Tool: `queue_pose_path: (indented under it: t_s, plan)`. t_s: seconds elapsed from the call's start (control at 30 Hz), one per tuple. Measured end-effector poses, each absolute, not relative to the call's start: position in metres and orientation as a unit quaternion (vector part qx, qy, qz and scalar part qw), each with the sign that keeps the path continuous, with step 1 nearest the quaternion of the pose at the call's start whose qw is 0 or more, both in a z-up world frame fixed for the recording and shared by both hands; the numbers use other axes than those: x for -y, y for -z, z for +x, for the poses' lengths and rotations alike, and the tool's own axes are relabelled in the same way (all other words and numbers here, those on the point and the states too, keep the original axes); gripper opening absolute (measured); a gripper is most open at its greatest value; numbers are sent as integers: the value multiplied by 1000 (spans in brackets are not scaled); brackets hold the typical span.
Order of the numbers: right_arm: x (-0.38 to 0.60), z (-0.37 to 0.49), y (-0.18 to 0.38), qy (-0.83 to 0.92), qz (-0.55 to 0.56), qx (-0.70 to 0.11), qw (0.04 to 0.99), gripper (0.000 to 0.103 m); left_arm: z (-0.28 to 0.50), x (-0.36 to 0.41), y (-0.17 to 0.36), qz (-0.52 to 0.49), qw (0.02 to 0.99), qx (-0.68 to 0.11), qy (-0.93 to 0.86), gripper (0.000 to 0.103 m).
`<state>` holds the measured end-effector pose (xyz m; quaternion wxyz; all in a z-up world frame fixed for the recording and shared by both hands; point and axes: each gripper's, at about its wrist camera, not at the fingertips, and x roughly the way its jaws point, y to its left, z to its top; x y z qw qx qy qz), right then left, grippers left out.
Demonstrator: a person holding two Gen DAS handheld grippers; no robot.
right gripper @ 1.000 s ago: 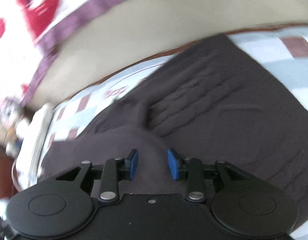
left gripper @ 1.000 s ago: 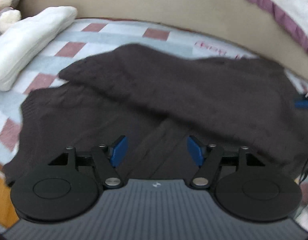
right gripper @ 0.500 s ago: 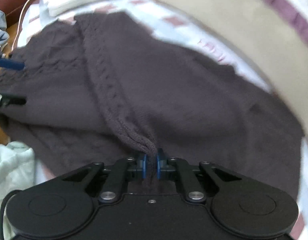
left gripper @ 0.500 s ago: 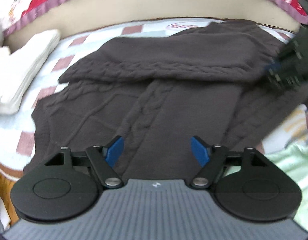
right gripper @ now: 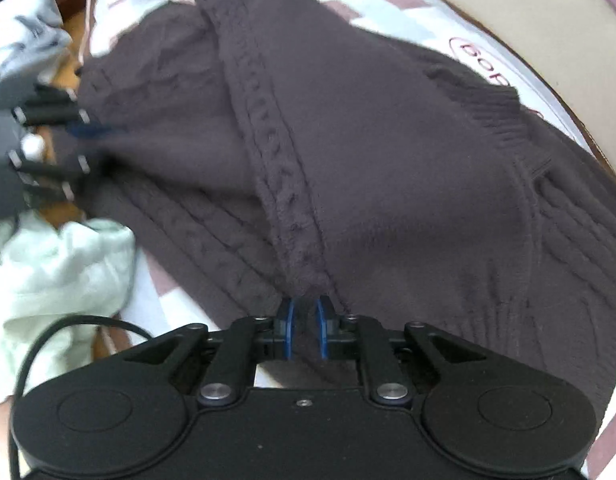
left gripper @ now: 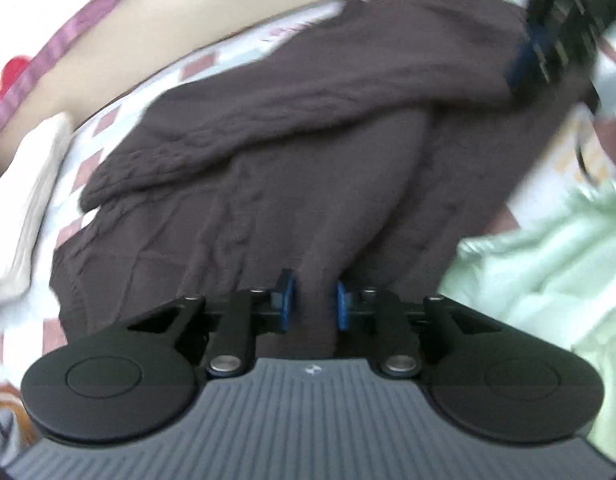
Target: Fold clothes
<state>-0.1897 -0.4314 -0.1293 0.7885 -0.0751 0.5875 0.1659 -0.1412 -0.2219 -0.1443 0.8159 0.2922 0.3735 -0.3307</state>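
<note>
Left wrist view: the left claw [left gripper: 315, 300], at lower centre of the frame, has just been closing, and its blue pads now pinch a fold at the near edge of the dark brown cable-knit sweater [left gripper: 308, 152]. The sweater lies spread over a checked bedsheet [left gripper: 196, 66] and fills the middle of the frame, with one sleeve folded across its upper part. A folded white towel [left gripper: 32, 200] lies at the left edge, apart from the sweater. A pale green garment [left gripper: 547, 248] is bunched at lower right, just beside the sweater's edge. At upper right the right claw [left gripper: 523, 56] is blurred where it meets the sweater.

Right wrist view: the right claw [right gripper: 306, 330], at lower centre, stands narrow after easing open slightly, and a ridge of the sweater [right gripper: 367, 152] (the cable-knit band runs straight into it) is caught between its pads. The sweater covers most of the frame, with its ribbed collar at upper right. The left claw [right gripper: 88, 130] grips the sweater's far edge at the left side of the frame. The pale green garment [right gripper: 56, 264] sits at lower left, a black cable [right gripper: 68, 326] looping below it.
</note>
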Motion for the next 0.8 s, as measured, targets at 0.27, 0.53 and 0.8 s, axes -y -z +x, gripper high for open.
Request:
queue_pose_path:
  t_s: [0.27,0.53,0.8]
  plan:
    - [430,-204,91,-296,-36,-499,814,28,-123,190,122,165,828,-426,324,26]
    - [534,-166,118,8,166,-469,867,56,-145,212,144,257,806,-414,336,29]
    - [610,-125,145,59,320,-403,856,56,-127,199,146,184,805,-453,336,37]
